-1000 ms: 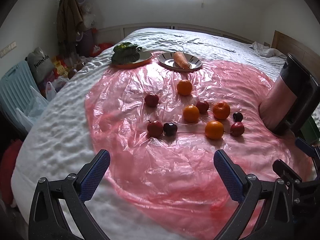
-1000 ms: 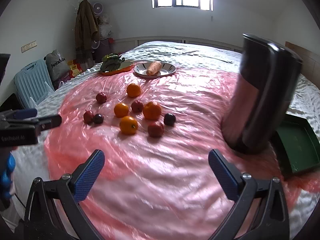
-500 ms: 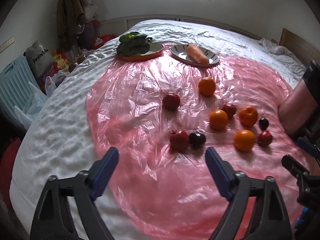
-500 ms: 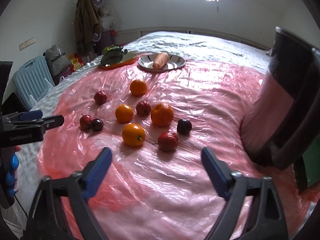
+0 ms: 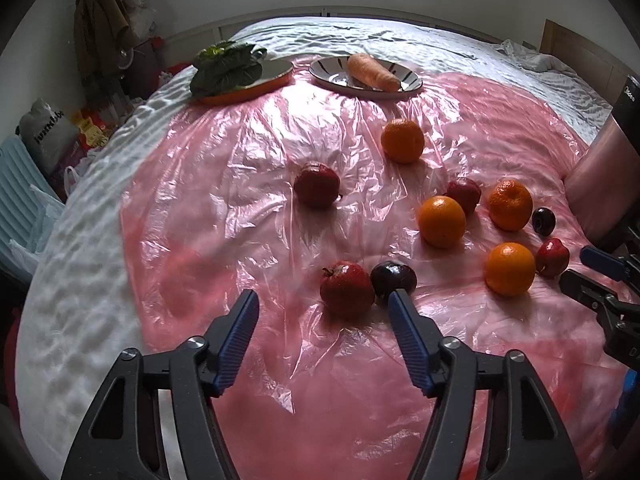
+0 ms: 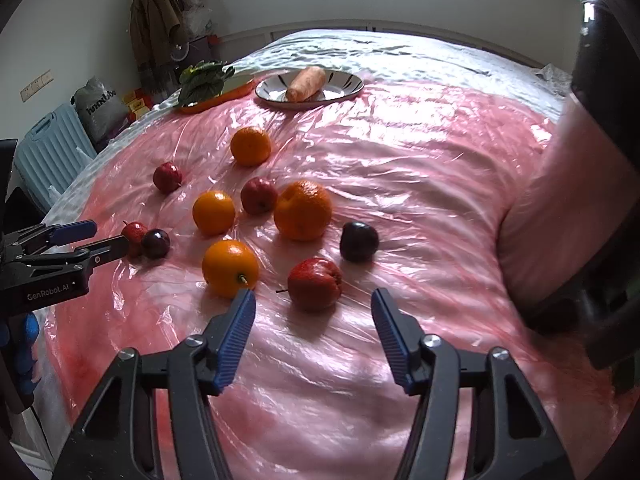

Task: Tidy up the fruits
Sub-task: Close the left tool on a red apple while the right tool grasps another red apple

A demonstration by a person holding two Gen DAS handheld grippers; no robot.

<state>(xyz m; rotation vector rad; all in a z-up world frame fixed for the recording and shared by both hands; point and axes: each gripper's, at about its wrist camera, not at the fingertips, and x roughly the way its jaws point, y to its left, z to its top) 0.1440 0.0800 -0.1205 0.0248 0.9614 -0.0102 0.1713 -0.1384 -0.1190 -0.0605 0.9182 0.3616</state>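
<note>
Several oranges, red apples and dark plums lie on a pink plastic sheet (image 5: 240, 208) over a bed. My left gripper (image 5: 323, 300) hovers low over the sheet, jaws closing. A red apple (image 5: 347, 294) sits just beyond its tips with a plum (image 5: 394, 278) touching the apple's right side; the pads touch neither. In the right wrist view, the left gripper (image 6: 111, 235) points at that apple (image 6: 134, 234). My right gripper (image 6: 314, 297) is open, with another red apple (image 6: 315, 284) right ahead of its tips and an orange (image 6: 230, 268) to the left.
At the far edge of the sheet, an orange plate (image 5: 244, 88) holds leafy greens and a striped plate (image 5: 332, 76) holds a carrot (image 5: 374, 72). A tall dark canister (image 6: 592, 184) stands close on the right. Bags and a blue case sit on the floor to the left.
Both grippers have come forward and down toward the fruit. The jaws of both have narrowed, and the left one now frames the near red apple.
</note>
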